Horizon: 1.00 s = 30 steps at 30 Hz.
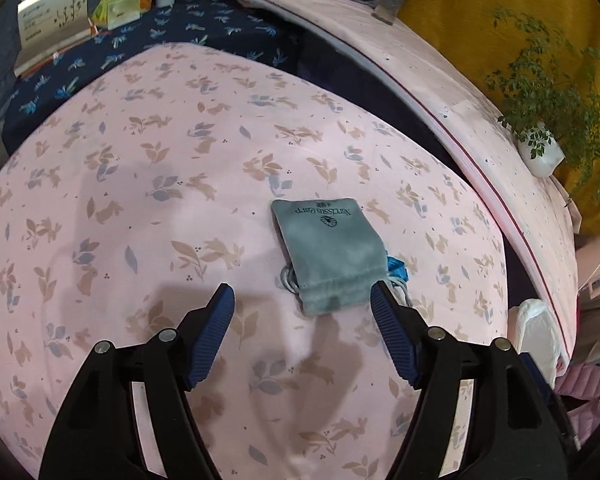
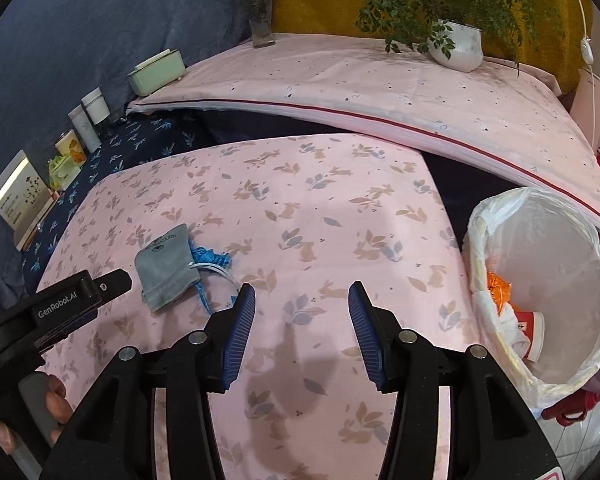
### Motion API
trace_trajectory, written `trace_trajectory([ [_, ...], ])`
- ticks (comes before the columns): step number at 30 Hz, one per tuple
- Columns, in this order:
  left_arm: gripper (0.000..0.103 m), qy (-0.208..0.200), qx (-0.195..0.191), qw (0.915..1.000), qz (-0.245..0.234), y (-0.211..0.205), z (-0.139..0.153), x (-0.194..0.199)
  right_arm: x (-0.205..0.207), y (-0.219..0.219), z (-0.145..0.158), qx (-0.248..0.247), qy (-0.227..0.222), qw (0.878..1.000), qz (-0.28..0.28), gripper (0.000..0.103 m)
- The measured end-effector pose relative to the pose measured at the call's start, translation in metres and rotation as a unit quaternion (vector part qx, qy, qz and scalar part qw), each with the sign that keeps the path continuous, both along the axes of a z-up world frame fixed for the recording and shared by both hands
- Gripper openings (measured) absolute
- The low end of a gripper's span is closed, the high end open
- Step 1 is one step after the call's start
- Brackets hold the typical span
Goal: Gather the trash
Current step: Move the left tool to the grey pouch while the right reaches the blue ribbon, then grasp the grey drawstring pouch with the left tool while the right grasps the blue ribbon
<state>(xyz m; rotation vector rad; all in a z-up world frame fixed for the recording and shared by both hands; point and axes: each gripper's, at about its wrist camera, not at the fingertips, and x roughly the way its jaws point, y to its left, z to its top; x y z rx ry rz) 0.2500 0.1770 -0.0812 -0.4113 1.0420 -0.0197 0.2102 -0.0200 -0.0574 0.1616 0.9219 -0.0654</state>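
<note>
Grey drawstring pouch [image 1: 327,249] lies flat on the pink rabbit-print sheet [image 1: 140,200], well left of the lined bin [image 2: 540,280], with a blue scrap [image 2: 208,258] just beside it. Looks soft, light and limp; best pinched at the bunched neck near the cord. Left gripper [image 1: 302,300] spread wide at that neck, holding nothing; right gripper [image 2: 302,300] also wide, empty.

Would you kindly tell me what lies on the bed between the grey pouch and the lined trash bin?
Only bare pink rabbit-print sheet lies between the grey pouch and the trash bin, as the right wrist view shows; a blue scrap touches the pouch.
</note>
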Motion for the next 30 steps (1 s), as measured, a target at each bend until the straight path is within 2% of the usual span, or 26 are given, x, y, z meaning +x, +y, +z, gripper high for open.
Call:
trace_trajectory([
  [4, 0.066, 0.014, -0.028, 0.9994, -0.012, 0.001, -0.012, 0.015, 0.011, 0.010, -0.012, -0.001, 0.012, 1.000, 0.006, 0.048],
  [7, 0.060, 0.021, -0.040, 0.9988, -0.020, -0.003, -0.020, 0.024, 0.019, 0.017, -0.020, -0.003, 0.020, 1.000, 0.011, 0.048],
  [9, 0.044, 0.026, -0.048, 0.9981, -0.028, -0.006, -0.025, 0.029, 0.023, 0.020, -0.024, -0.006, 0.025, 1.000, 0.013, 0.048],
  [10, 0.039, 0.029, -0.053, 0.9976, -0.033, -0.007, -0.028, 0.030, 0.025, 0.021, -0.026, -0.006, 0.027, 1.000, 0.013, 0.048],
  [12, 0.015, 0.032, -0.055, 0.9974, -0.034, -0.007, -0.031, 0.032, 0.029, 0.022, -0.030, -0.008, 0.031, 0.999, 0.014, 0.048],
  [13, 0.007, 0.030, -0.056, 0.9973, -0.036, -0.006, -0.032, 0.032, 0.031, 0.023, -0.031, -0.008, 0.033, 0.999, 0.015, 0.048],
  [14, 0.004, 0.029, -0.057, 0.9972, -0.038, -0.005, -0.032, 0.032, 0.032, 0.023, -0.032, -0.009, 0.034, 0.999, 0.015, 0.048],
  [23, 0.002, -0.005, -0.018, 0.9995, -0.026, 0.027, -0.016, 0.016, 0.047, 0.038, -0.033, -0.007, 0.034, 0.999, 0.028, 0.048],
  [28, 0.002, -0.004, 0.019, 0.9998, -0.011, 0.047, -0.018, 0.013, 0.060, 0.058, -0.038, -0.009, 0.035, 0.998, 0.045, 0.048],
  [30, 0.002, 0.002, 0.022, 0.9997, -0.012, 0.052, -0.023, 0.012, 0.067, 0.066, -0.041, -0.010, 0.034, 0.998, 0.051, 0.048],
])
